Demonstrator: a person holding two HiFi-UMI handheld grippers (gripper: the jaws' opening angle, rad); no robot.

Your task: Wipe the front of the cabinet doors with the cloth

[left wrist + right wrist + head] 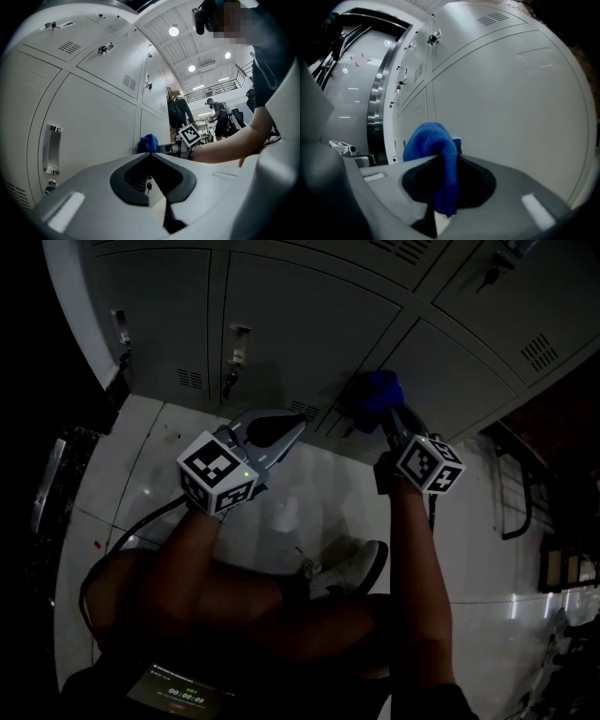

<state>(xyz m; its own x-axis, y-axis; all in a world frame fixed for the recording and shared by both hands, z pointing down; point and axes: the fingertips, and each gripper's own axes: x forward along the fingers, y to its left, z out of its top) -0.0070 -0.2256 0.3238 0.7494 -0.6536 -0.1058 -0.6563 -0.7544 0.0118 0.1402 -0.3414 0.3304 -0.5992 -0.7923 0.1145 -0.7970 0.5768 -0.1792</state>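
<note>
The right gripper (394, 423) is clamped on the bunched blue cloth (436, 145), held at a door (309, 324) near its lower edge, probably ready to wipe. The left gripper (292, 427), jaws together on nothing, hangs apart from the doors, apparently spare. Dim light hides whether the cloth touches the door.

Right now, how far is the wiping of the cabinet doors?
Done: the right tool is shut on the blue cloth. In hand: the cloth is held at a grey cabinet door. Remaining: no door shows wiped streaks, so I cannot tell how many remain. The left tool is shut and empty.
</note>
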